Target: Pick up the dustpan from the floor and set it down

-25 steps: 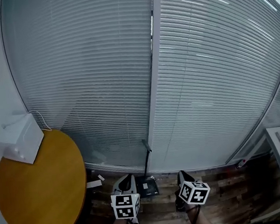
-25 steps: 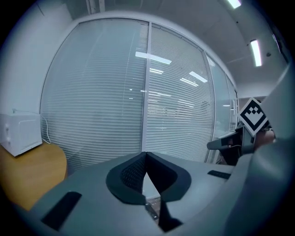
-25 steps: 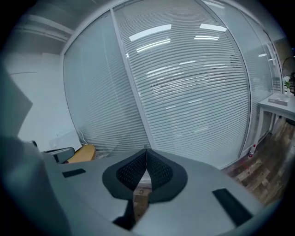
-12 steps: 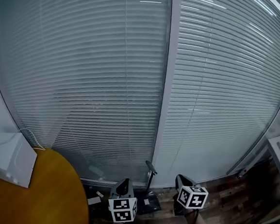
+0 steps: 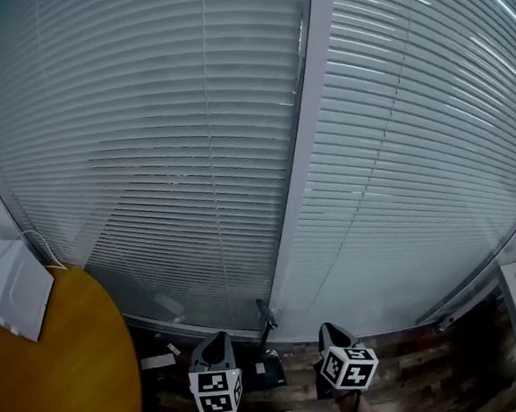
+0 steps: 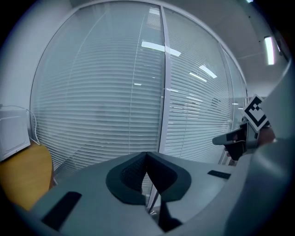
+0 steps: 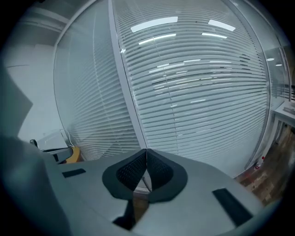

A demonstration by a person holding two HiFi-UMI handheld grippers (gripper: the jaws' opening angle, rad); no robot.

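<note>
Dustpan (image 5: pixel 262 372): dark, flat on the floor at the foot of the blinds. Its thin handle (image 5: pixel 268 316) stands up and tilts slightly. In the head view it lies between the two grippers, and neither one touches it.

Left gripper (image 6: pixel 146 155): held low over the floor, just left of the dustpan in the head view, pointing towards the blinds.

Left fingers (image 6: pixel 129 174): pressed together tip to tip, with nothing between them.

Right gripper (image 7: pixel 146 152): level with the left one and just right of the dustpan in the head view (it also shows at the right edge of the left gripper view).

Right fingers (image 7: pixel 131 173): closed against each other and holding nothing.

Marker cubes: one on each gripper, black-and-white squares, near the bottom edge of the head view.

Floor (image 5: pixel 416 371): dark wood planks. A white scrap of paper (image 5: pixel 157 362) lies to the left of the dustpan.

Blinds (image 5: pixel 173 163): pale horizontal slats fill most of every view, split by a light upright post (image 5: pixel 303 161).

Tabletop (image 5: pixel 67 379): round, orange-yellow, at the lower left of the head view, well apart from the dustpan.

White box (image 5: pixel 13 298): sits on the far edge of the tabletop, with a thin cable looping off it.
</note>
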